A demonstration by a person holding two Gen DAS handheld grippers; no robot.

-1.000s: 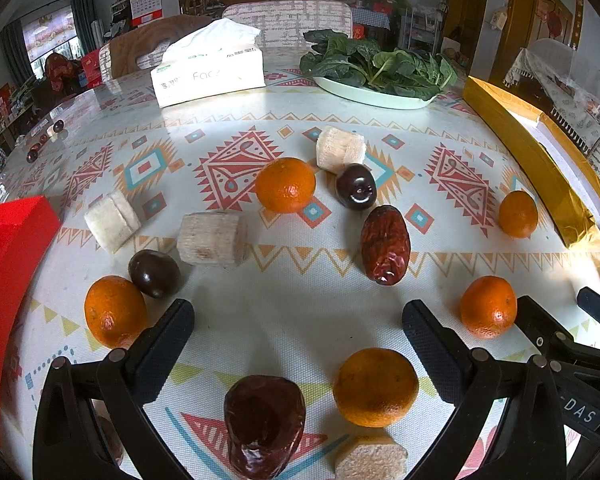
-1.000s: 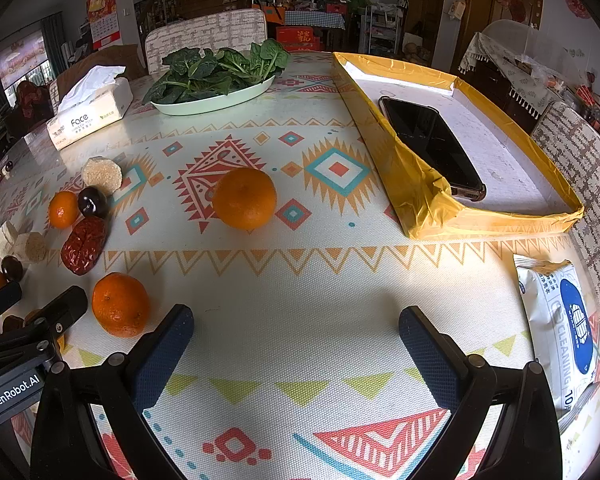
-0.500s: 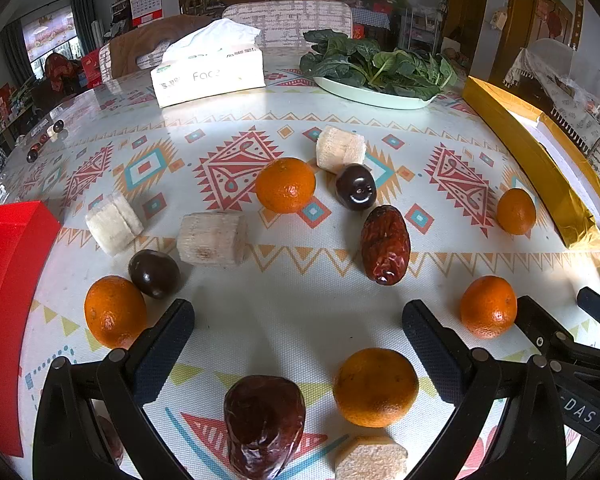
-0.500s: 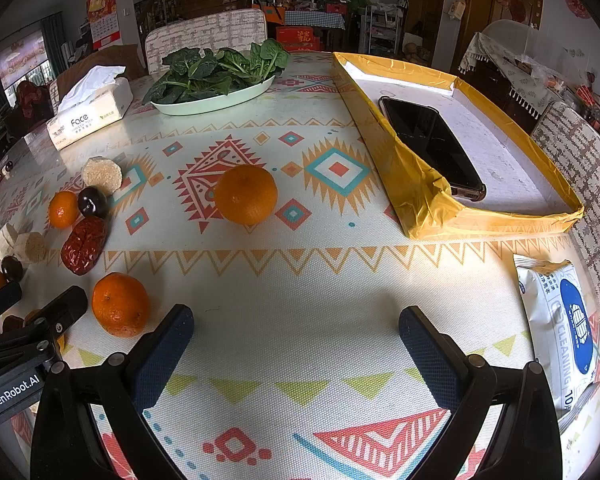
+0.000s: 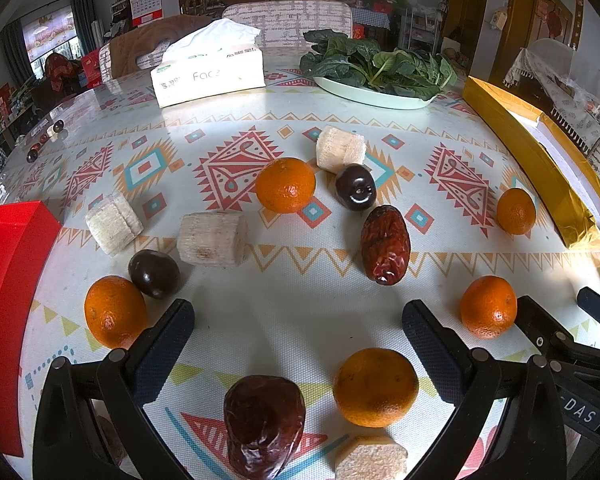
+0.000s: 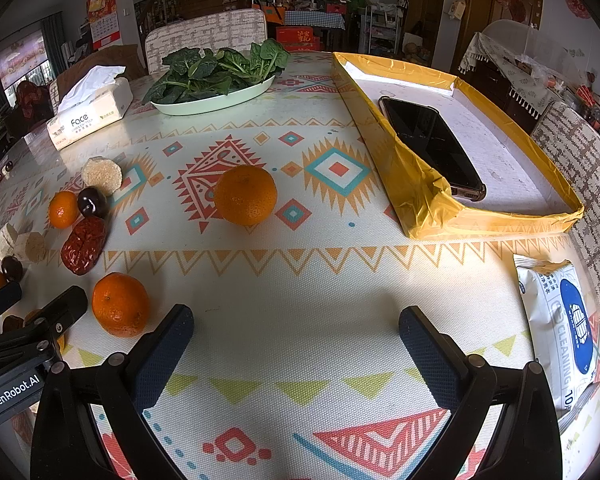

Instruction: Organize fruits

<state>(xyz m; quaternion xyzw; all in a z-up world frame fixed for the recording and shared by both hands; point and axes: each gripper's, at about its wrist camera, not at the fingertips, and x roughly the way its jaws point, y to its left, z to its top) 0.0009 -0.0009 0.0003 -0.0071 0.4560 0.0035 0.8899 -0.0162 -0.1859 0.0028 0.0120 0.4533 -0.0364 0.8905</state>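
On the patterned table, oranges, dates, dark plums and pale cane chunks lie scattered and well apart. Near the left hand-held gripper, whose jaws stand wide open and empty, sit an orange and a wrinkled date. The orange looks firm and prone to roll, best pinched across its middle; the date seems soft and sticky. The right hand-held gripper hangs open over bare cloth, another orange just left of it.

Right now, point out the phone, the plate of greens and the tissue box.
Phone (image 6: 432, 146), right wrist view, centre of its dark screen.
Plate of greens (image 6: 204, 106), right wrist view, pale front rim.
Tissue box (image 5: 210, 78), left wrist view, printed front face.
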